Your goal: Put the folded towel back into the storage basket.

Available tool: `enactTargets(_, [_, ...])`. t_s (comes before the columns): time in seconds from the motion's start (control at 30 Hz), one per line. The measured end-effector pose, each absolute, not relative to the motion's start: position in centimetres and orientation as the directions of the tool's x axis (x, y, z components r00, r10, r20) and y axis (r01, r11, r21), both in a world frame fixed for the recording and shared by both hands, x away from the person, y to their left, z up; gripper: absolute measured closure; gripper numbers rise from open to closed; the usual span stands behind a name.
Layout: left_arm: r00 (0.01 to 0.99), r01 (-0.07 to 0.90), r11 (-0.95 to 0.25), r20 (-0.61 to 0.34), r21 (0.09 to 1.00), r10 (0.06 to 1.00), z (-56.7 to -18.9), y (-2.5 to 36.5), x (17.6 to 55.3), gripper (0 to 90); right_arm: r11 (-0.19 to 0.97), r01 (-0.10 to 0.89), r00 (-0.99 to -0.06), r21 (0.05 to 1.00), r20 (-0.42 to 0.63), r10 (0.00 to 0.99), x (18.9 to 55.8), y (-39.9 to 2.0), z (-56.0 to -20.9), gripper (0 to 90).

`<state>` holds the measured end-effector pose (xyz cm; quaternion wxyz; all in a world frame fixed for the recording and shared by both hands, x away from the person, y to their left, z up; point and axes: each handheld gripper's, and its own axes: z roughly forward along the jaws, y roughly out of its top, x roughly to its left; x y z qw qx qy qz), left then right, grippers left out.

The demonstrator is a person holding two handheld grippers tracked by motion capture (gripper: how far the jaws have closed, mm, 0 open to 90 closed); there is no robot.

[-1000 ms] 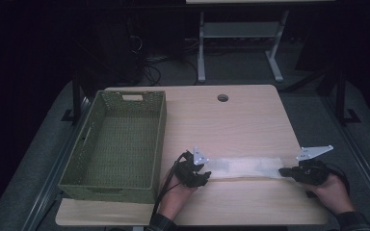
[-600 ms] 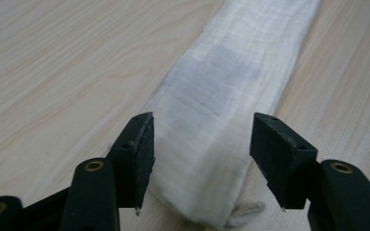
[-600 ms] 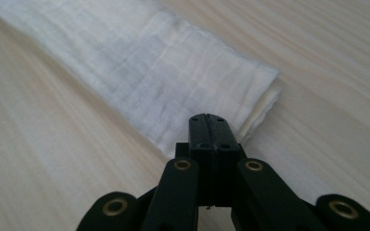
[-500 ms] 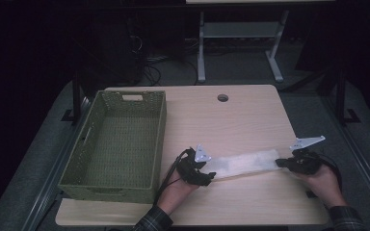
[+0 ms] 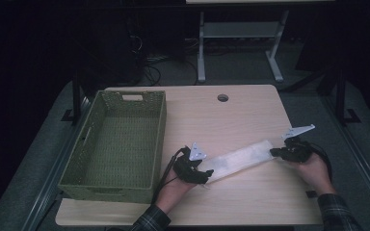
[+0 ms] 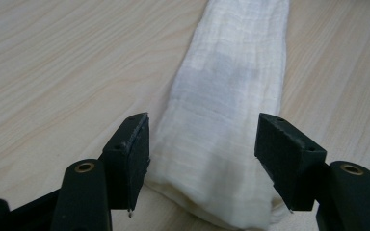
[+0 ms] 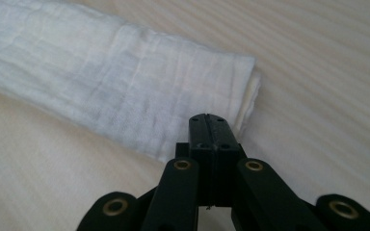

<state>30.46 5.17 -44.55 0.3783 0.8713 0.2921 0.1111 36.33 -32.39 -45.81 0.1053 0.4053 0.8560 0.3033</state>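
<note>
Gripping a corner of the folded white cloth at its 2 o'clock end, my right gripper kept its jaws pressed together on the fabric. My left gripper had just been spreading its jaws, which stood apart on either side of the cloth's 8 o'clock end without pressing it. That cloth lay as a long strip on the wooden table, at 3 o'clock from the green basket.

Bare table beyond the cloth; basket blocks left.
</note>
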Motion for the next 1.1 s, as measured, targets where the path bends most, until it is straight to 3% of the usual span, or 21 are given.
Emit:
enactTargets(0.6, [0.799,0.425,-0.547,-0.015,0.721,0.601,-44.5,5.1,31.0,36.5,0.515,0.568,-0.700,0.642,0.047,0.713,43.0,-29.5,-46.2,89.5])
enactTargets(0.7, [0.798,0.432,-0.538,-0.028,0.723,0.603,-44.4,5.1,31.2,37.6,0.499,0.573,-0.697,0.650,0.066,0.714,42.8,-29.6,-46.0,79.2])
enactTargets(0.87, [0.791,0.436,-0.525,-0.033,0.731,0.611,-44.4,4.8,31.5,44.9,0.478,0.542,-0.701,0.691,0.059,0.710,41.4,-30.0,-45.1,64.2])
enactTargets(1.1, [0.783,0.419,-0.564,0.031,0.711,0.621,-44.5,3.9,32.9,75.7,0.481,0.525,-0.707,0.702,0.045,0.706,40.0,-30.2,-44.8,46.8])
